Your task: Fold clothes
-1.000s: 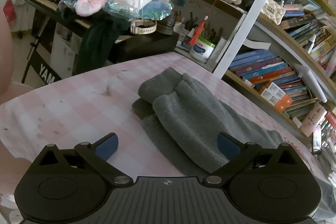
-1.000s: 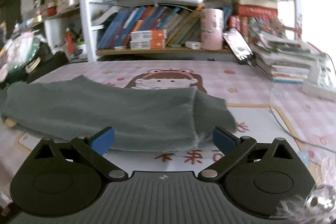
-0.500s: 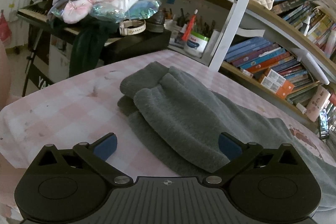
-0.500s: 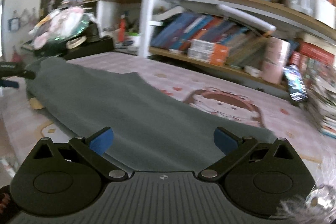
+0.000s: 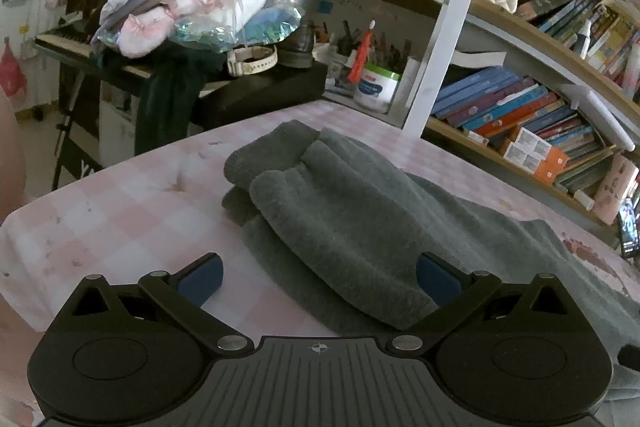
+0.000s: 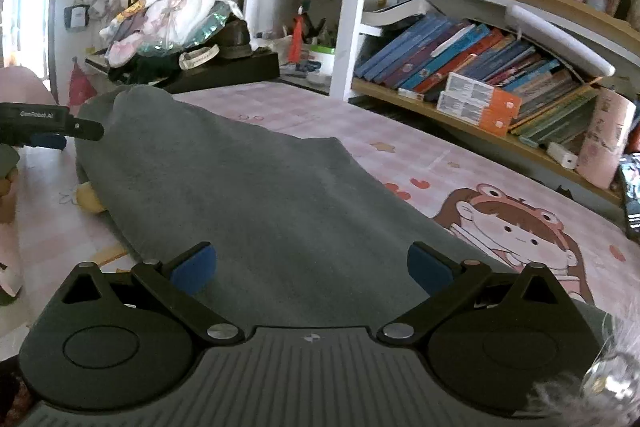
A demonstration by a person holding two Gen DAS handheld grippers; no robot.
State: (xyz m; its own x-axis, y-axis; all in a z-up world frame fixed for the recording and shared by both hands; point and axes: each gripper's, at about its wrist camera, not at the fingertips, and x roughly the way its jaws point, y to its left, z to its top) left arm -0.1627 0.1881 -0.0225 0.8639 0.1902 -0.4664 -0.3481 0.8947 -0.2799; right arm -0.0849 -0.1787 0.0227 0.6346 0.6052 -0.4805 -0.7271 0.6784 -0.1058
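A grey fleece garment [image 5: 344, 215] lies on the pink checked tablecloth [image 5: 120, 211], with its sleeves laid over the body and the cuffs pointing to the far end. My left gripper [image 5: 318, 275] is open and empty, low over the near edge of the folded sleeve. In the right wrist view the same garment [image 6: 256, 195] stretches away from me. My right gripper [image 6: 312, 263] is open and empty just above its near end. The left gripper [image 6: 48, 129] shows at the far left end of the garment.
A white bookshelf post [image 5: 444, 27] and shelves of books [image 6: 480, 67] run along the far side. A black stand [image 5: 256, 95] with piled clothes stands at the table's far left. A phone [image 6: 632, 195] lies at the right edge.
The right gripper has swung left and now faces along the garment toward the left gripper. The left gripper has shifted slightly closer over the folded sleeve. Both stay open.
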